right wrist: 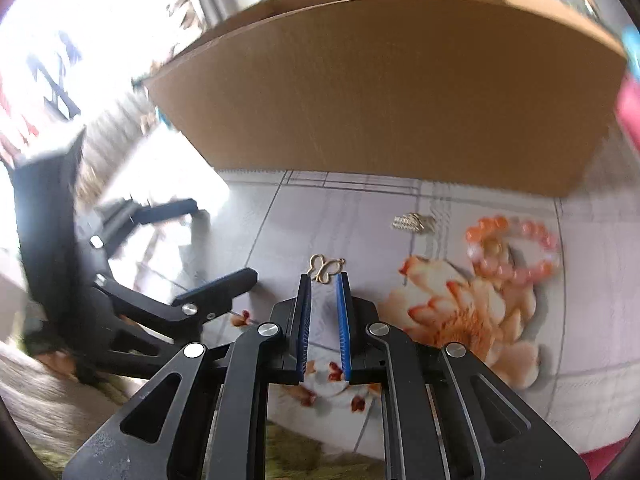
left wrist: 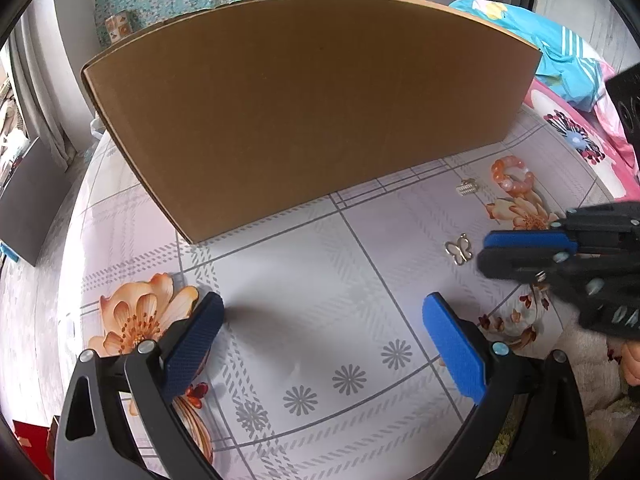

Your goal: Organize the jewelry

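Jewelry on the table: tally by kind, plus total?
Gold butterfly pendant: 1
Small silver clasp piece: 1
Orange-pink bead bracelet: 1
Total: 3, all loose on the table in front of the cardboard box.

A large brown cardboard box (left wrist: pixel 304 112) is stood on the far part of the surface (left wrist: pixel 312 320), which is covered by a pale checked cloth printed with orange flowers. Turquoise fabric (left wrist: pixel 560 52) is seen far right.
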Demonstrator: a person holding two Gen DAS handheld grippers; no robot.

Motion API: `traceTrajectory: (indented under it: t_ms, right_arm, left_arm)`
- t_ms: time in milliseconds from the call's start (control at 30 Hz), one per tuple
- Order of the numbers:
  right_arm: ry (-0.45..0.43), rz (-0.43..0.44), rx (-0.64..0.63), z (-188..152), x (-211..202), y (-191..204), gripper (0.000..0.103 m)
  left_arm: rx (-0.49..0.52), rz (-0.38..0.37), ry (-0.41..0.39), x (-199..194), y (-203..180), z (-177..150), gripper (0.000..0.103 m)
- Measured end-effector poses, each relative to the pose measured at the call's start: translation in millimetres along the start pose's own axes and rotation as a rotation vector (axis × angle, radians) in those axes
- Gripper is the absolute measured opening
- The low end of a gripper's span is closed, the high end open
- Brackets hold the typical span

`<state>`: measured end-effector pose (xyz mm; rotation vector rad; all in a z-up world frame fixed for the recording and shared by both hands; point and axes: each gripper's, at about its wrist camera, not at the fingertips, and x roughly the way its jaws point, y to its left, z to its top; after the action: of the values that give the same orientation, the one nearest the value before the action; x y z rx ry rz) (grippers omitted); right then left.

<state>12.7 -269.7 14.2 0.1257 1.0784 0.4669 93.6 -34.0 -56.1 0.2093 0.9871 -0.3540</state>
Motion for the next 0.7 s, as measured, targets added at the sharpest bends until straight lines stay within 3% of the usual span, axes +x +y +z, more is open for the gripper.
traceTrajectory:
  t_ms: [67, 267, 400, 700]
  right_arm:
    - [-0.027, 0.035, 0.071, -2.2, -11.9, -14.4, 0.014]
    - [-0.037, 0.022, 0.142, -11.7, -30.7, -51.6, 0.03]
    - [-0.05, 0.003, 0.138, -11.8, -33.2, -46.3, 0.052]
    - [-0.07, -0.005, 0.124, -6.6, -17.3, -31.9, 0.058]
  left_arm:
    - [-0.008, 0.005, 0.003, -1.5, 2.2, -0.8, 0.097]
    - [-0.022, 0.014, 0.01, -2.0, 3.2, -0.7, 0.097]
    - [-0.035, 0.022, 0.017, -1.5, 1.1, 1.3, 0.098]
    - [-0.055, 0.04, 0.028, 0.4, -3.9, 3.7, 0.098]
